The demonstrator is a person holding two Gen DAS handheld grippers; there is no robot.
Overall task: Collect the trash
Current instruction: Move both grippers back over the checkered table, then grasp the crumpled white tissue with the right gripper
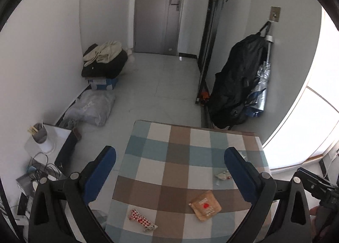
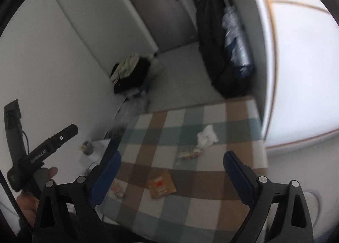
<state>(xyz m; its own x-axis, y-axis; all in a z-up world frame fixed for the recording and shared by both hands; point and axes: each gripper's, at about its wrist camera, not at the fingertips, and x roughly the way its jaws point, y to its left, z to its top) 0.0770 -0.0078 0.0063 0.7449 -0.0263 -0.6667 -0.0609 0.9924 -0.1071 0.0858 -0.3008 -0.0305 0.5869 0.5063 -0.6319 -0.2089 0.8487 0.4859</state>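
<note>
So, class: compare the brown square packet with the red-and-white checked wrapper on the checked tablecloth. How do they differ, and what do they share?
The brown square packet lies flat and smooth; the red-and-white checked wrapper is crumpled and twisted. The packet is plain brown with a red mark; the wrapper is patterned all over. The packet is squarish, the wrapper long and narrow. Both rest loose on the checked tablecloth, and neither open tool is touching them.

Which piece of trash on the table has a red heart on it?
The flat brown packet; the other wrappers are crumpled and show no heart.
</note>
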